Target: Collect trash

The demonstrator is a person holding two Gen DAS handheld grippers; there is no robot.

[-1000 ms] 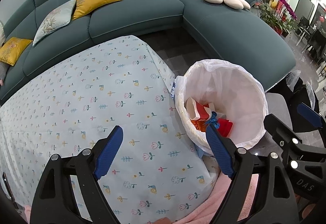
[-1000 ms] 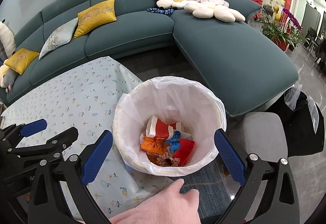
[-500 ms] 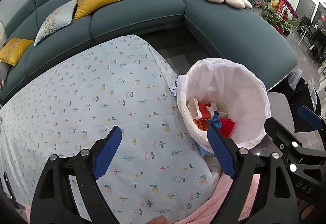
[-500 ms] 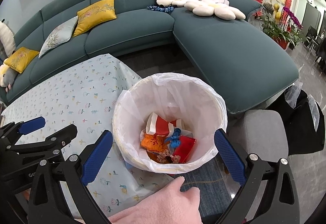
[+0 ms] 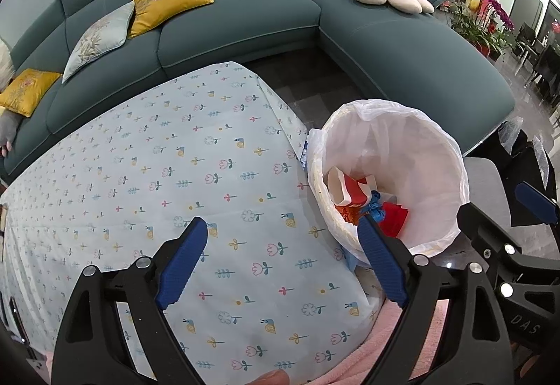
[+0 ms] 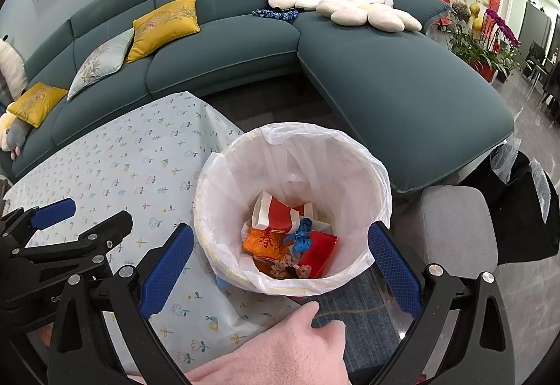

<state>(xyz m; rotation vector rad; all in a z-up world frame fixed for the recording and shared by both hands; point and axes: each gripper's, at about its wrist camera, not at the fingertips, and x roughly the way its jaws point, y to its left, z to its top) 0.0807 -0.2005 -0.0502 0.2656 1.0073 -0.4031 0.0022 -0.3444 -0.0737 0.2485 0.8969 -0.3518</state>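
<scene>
Both tongs stand wide open and hold nothing: the left gripper over the tablecloth, the right gripper above the bin, which sits at 3 o'clock of the table. The cloth shows no trash, so I judge the step is checking before stopping; scan slowly and keep the jaws off the liner. I count two grippers, one bin and about five trash pieces at its bottom.
</scene>
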